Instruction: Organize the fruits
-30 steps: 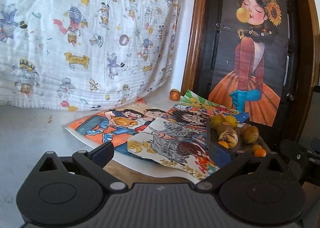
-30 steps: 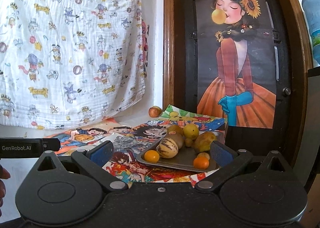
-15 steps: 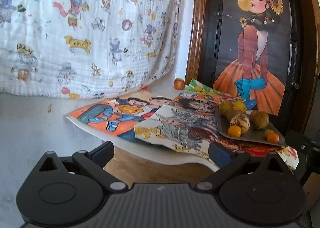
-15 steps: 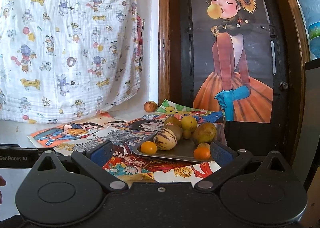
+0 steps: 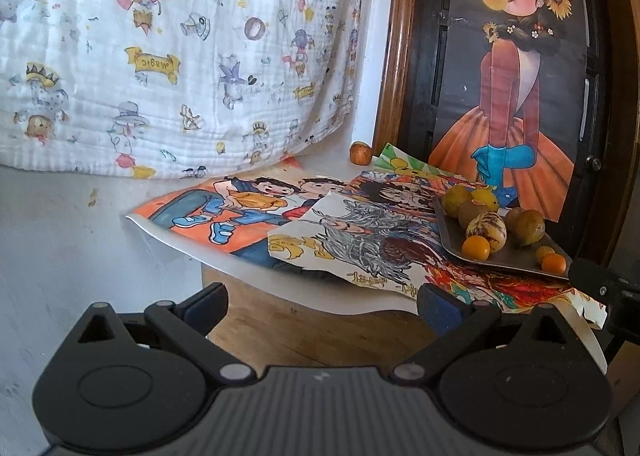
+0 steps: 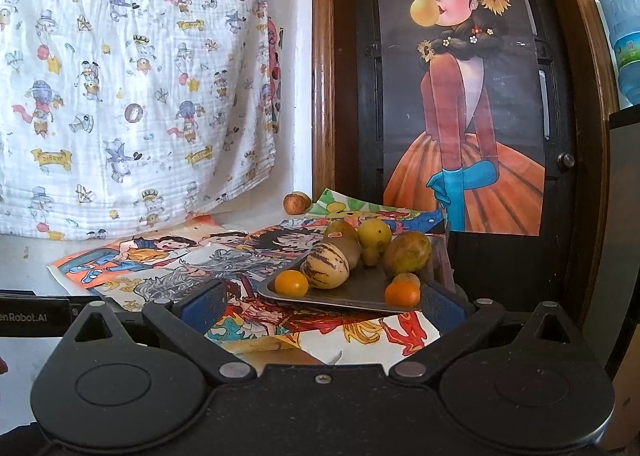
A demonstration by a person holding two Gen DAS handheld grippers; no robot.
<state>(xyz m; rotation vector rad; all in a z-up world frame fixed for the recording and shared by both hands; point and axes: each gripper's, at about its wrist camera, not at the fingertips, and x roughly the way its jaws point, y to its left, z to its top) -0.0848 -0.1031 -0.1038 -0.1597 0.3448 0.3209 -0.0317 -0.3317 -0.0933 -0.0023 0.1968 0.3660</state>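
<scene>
A grey metal tray (image 6: 360,296) (image 5: 504,256) rests on cartoon posters at the table's right end. It holds several fruits: a striped melon (image 6: 325,266) (image 5: 486,228), two small oranges (image 6: 291,283) (image 6: 402,293), a yellow lemon (image 6: 374,234) and a green-brown mango (image 6: 406,252). One brown fruit (image 6: 296,202) (image 5: 361,152) lies alone by the door frame. My right gripper (image 6: 320,302) is open just short of the tray's near edge. Farther left, my left gripper (image 5: 320,302) is open before the table edge, holding nothing.
Cartoon posters (image 5: 248,215) cover the white table and overhang its edge. A printed white cloth (image 5: 180,55) hangs behind. A dark door with a painted girl poster (image 6: 460,115) stands right of the tray. A blue water bottle (image 6: 622,27) sits at far right.
Both grippers have drawn back from the table and risen a little, so the tray looks smaller and lower. The fruits have not moved. Both jaws stay open.
</scene>
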